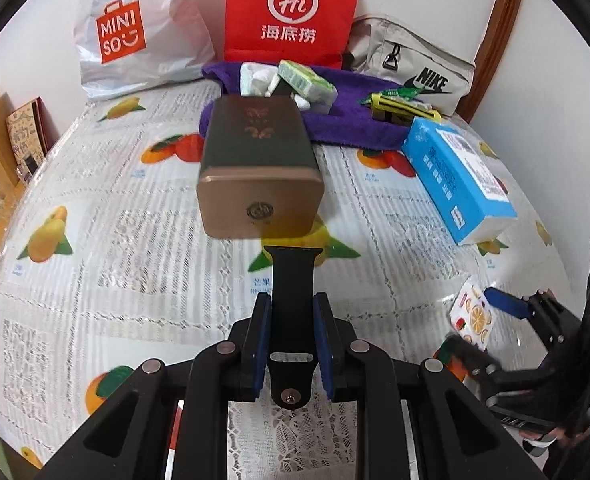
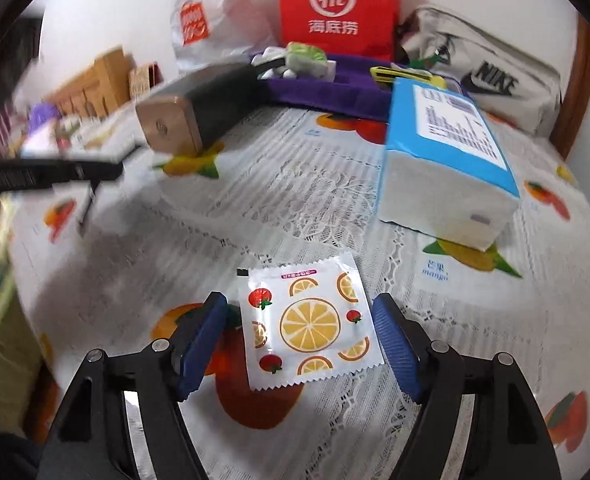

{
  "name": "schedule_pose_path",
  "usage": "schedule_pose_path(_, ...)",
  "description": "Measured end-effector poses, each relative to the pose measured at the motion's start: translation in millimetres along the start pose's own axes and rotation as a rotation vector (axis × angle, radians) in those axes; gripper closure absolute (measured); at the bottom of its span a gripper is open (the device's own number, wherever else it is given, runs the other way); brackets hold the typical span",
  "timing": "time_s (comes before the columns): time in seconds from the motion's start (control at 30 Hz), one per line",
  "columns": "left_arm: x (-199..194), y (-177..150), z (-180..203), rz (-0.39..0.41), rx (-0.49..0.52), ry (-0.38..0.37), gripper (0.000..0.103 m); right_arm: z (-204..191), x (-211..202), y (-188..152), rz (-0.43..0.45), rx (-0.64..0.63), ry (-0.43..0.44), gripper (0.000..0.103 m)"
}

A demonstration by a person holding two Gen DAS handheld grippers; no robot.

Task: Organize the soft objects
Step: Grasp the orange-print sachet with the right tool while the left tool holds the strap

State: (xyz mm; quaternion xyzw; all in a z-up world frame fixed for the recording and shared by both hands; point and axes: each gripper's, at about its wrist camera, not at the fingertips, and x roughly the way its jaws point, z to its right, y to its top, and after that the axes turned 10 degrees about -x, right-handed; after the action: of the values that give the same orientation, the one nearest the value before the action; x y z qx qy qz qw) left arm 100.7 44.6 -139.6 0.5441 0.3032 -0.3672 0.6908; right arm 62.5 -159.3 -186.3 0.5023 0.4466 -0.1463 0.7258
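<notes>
While I look over the table [image 2: 303, 208] with its fruit-print cloth, the blue tissue pack [image 2: 447, 168] lies far to the right, and the purple towel [image 2: 327, 90] with other soft items is at the back. My left gripper [image 1: 291, 336] is clamped on a black strap [image 1: 293, 280], so it is busy. My right gripper [image 2: 299, 340] is the near one: its jaws stand apart, and the small sachet [image 2: 309, 322] with lemon print lies flat on the cloth between them, a little forward. I judge the pads are not touching it.
</notes>
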Motion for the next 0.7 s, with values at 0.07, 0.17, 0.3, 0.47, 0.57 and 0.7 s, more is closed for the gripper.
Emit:
schedule_pose_path(0.07, -4, 5, 1, 0.011, -0.001, 0.003, 0.083, -1, 0, 0, 0.006, 0.006, 0.003, 0.032)
schedule_pose_path(0.17, -11, 13, 4, 0.031, -0.004, 0.000, 0.083, 3, -2, 0, 0.010, 0.017, 0.001, 0.052)
schedule_pose_path(0.3, -17, 21, 9, 0.048, 0.004, -0.001, 0.083, 11, -4, -3, 0.013, 0.029, 0.016, 0.065)
schedule_pose_path(0.47, -23, 31, 15, 0.062, 0.016, 0.000, 0.083, 23, -10, -2, 0.017, 0.061, 0.068, 0.092)
schedule_pose_path(0.57, -25, 36, 18, 0.070, 0.021, -0.002, 0.083, 28, -9, -3, 0.012, 0.075, 0.084, 0.093)
schedule_pose_path(0.7, -28, 41, 20, 0.075, 0.024, -0.002, 0.083, 24, -14, -2, 0.027, 0.054, 0.094, 0.095)
